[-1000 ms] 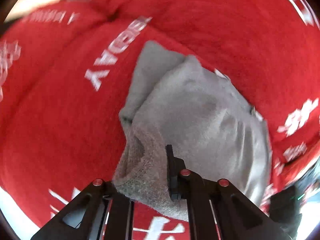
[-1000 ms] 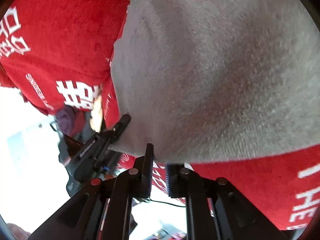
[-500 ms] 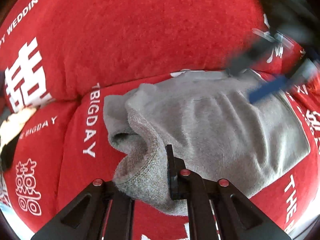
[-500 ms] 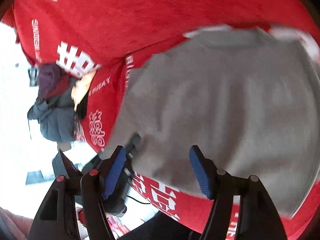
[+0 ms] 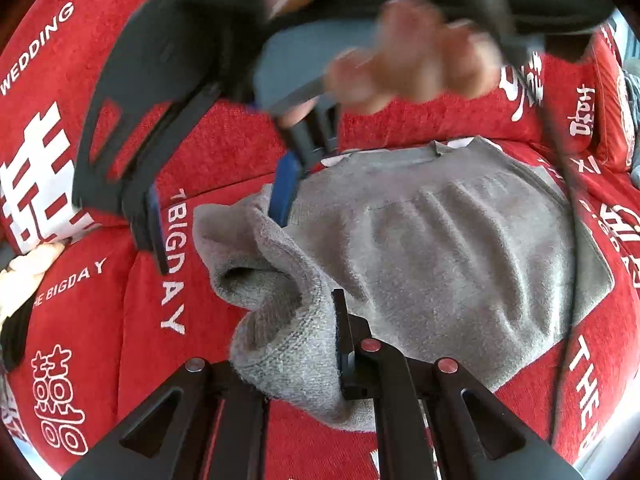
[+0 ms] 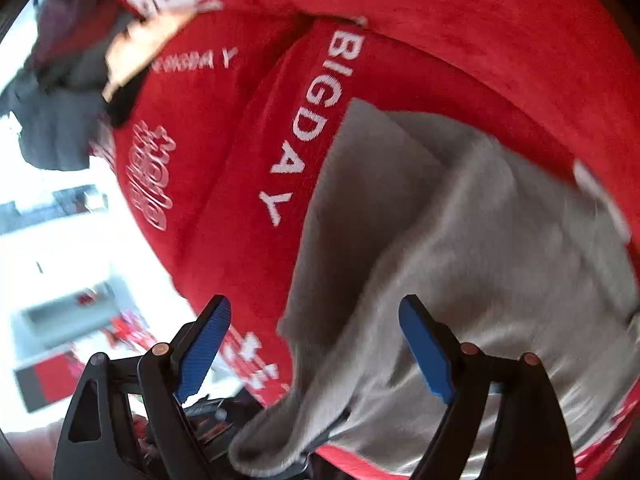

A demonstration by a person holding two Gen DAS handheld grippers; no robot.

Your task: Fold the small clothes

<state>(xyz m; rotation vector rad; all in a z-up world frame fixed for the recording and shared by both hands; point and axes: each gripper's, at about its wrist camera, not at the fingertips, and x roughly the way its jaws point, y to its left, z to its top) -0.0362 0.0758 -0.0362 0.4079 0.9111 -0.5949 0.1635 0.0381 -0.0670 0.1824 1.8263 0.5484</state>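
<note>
The grey knit garment [image 5: 432, 248] lies spread on a red cushion [image 5: 224, 32] printed with white lettering. The left gripper [image 5: 320, 356] has its jaws pinched shut on a bunched ribbed cuff at the garment's near edge, the fabric gathered between them and rising in a soft tunnel just ahead. The right gripper [image 6: 316, 344] has just been opening; its jaws stand spread wide with blue pads [image 6: 426, 354], one over the cloth and one over bare red cushion, nothing pressed between them.

The knit looks light, limp and fuzzy (no stiffness to push against), so it should drape and sag from any single hold and cling slightly to the plush cover. The thicker ribbed hem or a corner, just ahead of the open jaws, seems the surest purchase; a thin single layer may slip.
</note>
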